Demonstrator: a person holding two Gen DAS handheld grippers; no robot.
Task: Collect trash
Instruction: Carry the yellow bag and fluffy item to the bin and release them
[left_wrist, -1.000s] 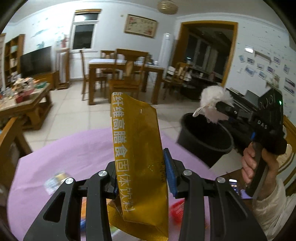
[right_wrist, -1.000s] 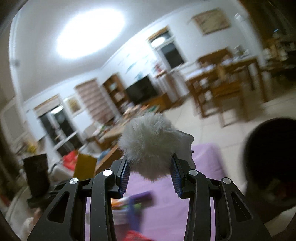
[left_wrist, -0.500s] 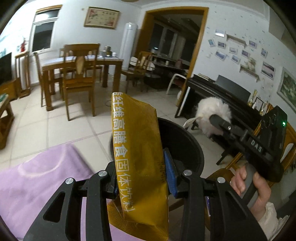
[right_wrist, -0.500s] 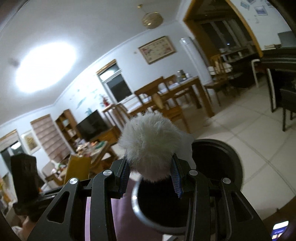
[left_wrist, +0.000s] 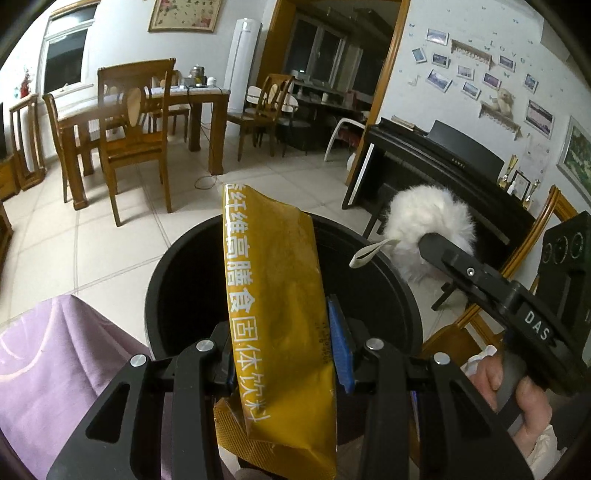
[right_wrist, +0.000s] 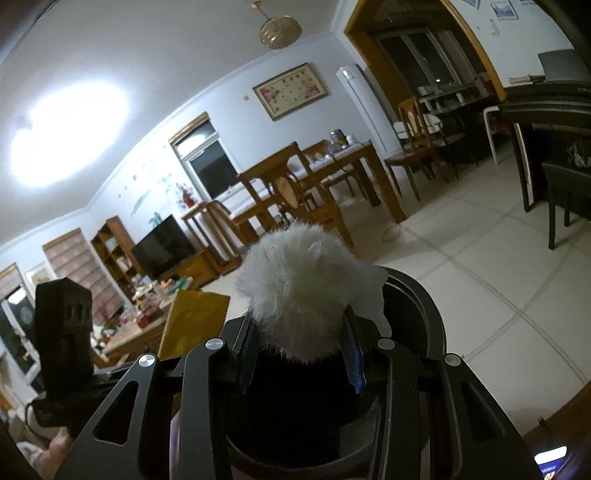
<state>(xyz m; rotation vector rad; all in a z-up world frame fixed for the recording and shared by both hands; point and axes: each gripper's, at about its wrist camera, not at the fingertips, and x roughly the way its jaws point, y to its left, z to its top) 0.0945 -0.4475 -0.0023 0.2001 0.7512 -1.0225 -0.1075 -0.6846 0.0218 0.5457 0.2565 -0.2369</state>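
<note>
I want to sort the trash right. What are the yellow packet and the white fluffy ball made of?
The yellow packet looks like thin, shiny plastic or foil film: it creases and glints, with printed white characters. The white fluffy ball looks like soft fake fur or plush, with fine hairs sticking out and a fabric loop. The black bin looks like smooth hard plastic.

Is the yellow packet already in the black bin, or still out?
Out: the yellow packet stands upright between the left gripper jaws, above the black bin.

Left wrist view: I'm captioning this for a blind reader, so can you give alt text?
The left gripper holds a yellow snack pouch upright over an open black trash bin, its jaws just easing open. Beside it, the right gripper holds a white fluffy ball over the bin's far rim.
</note>
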